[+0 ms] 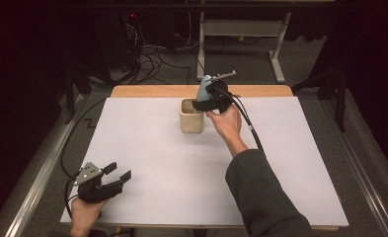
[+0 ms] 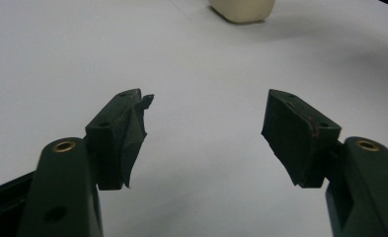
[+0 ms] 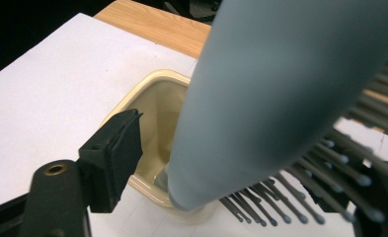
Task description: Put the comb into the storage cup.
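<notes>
A grey-blue hairbrush (image 1: 204, 86) stands handle-down in a cream cup (image 1: 190, 121) at the back middle of the white table sheet (image 1: 157, 163). My right gripper (image 1: 199, 104) is at the cup's rim, jaws open around the brush. In the right gripper view the brush handle (image 3: 280, 74) leans into the cup (image 3: 147, 86), and a gap separates it from the left pad (image 3: 117, 158). The bristles (image 3: 329, 168) hide the other jaw. My left gripper (image 1: 121, 171) rests at the front left corner, open and empty (image 2: 209, 111), with the cup (image 2: 241, 10) far ahead of it.
A wooden strip (image 1: 147, 91) of table shows behind the white sheet. Beyond it, a white desk frame (image 1: 275, 44) and loose cables (image 1: 152, 59) lie on the floor. Metal rails (image 1: 38, 177) run along both sides of the table.
</notes>
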A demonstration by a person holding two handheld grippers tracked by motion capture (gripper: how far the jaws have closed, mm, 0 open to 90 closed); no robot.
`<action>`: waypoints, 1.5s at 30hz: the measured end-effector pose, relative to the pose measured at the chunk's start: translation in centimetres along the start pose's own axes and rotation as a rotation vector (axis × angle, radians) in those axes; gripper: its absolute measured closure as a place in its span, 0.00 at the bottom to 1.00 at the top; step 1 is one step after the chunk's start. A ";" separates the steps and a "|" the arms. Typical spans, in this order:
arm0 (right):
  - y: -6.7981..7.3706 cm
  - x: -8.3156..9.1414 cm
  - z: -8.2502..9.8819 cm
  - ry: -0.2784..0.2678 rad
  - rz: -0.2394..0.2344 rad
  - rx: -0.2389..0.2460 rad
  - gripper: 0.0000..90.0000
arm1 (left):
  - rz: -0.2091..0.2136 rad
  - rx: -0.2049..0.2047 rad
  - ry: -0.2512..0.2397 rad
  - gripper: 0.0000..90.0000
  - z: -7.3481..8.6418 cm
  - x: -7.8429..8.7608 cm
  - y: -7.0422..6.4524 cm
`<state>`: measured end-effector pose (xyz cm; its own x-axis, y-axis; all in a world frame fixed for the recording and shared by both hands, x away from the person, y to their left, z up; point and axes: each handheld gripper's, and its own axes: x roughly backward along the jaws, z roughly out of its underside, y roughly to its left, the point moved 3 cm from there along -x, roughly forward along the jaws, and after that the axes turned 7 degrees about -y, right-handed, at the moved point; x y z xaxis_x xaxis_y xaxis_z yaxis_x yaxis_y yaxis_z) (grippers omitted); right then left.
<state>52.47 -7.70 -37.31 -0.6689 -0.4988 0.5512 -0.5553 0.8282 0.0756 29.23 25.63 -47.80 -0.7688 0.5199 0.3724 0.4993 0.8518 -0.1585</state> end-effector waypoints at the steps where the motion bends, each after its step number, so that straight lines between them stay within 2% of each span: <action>1: 0.0 0.0 0.0 0.000 0.000 0.000 0.27 | 0.000 0.000 0.000 0.37 0.0 0.0 0.0; 5: -0.4 0.3 0.2 -0.018 -0.005 -0.013 0.27 | 0.000 -0.002 0.000 0.37 0.0 0.0 0.0; 13: -0.8 0.7 0.6 -0.008 -0.012 -0.015 0.25 | 0.001 -0.002 0.001 0.37 0.0 0.0 0.0; 28: -0.9 1.5 0.6 -0.011 -0.024 -0.010 0.25 | 0.001 -0.002 0.001 0.37 0.0 0.0 0.0; 45: -1.8 3.8 1.2 -0.068 -0.029 -0.029 0.27 | -0.003 -0.004 0.001 0.37 0.0 0.0 0.0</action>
<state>50.34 -11.39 -36.41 -0.6853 -0.5377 0.4912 -0.5607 0.8200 0.1154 29.22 25.57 -47.82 -0.7697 0.5176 0.3737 0.4988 0.8529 -0.1538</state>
